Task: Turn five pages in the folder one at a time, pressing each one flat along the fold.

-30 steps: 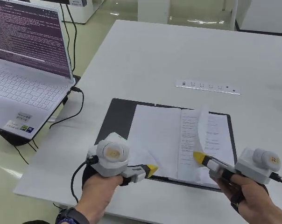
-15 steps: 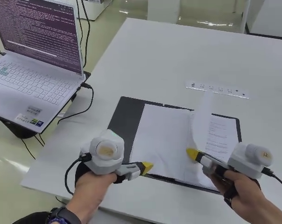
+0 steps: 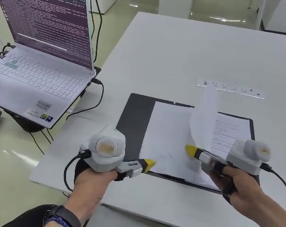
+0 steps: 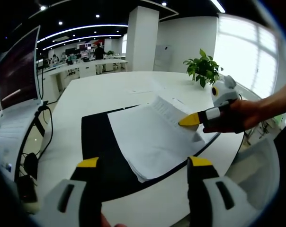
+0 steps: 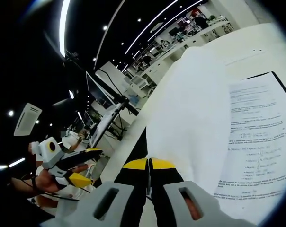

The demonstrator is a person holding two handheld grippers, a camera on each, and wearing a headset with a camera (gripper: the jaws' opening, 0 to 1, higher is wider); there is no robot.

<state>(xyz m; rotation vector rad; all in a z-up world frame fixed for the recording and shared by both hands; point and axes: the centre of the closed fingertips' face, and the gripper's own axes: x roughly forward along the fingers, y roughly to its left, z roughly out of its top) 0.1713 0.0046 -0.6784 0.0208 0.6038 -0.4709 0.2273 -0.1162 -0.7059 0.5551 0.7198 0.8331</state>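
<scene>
Head view: The folder (image 3: 132, 124) lies open on the white table (image 3: 181, 52), near its front edge, with the black cover exposed on the left. The left gripper (image 3: 147, 165) hovers at the folder's front edge, off the paper. The right gripper (image 3: 191, 151) meets the lower edge of one page (image 3: 204, 116), which stands raised and curved over the fold. A printed sheet (image 3: 230, 132) lies flat on the right half. A socket strip (image 3: 233, 88) is set into the table beyond the folder. A laptop (image 3: 39, 71) stands open off the table's left edge.

Left gripper view: The left gripper (image 4: 144, 162) has its jaws wide apart and holds nothing. The folder (image 4: 98, 142) lies ahead of it. The right gripper (image 4: 190, 119) enters from the right, its yellow tip against the raised page (image 4: 169, 109). A potted plant (image 4: 203, 68) stands beyond the table's far edge.

Right gripper view: The right gripper (image 5: 148, 164) has its jaws together, clamped on the page (image 5: 195, 104), which rises from the tips. The printed sheet (image 5: 256, 142) lies flat to the right. The left gripper (image 5: 84, 166) is at lower left, jaws apart.
</scene>
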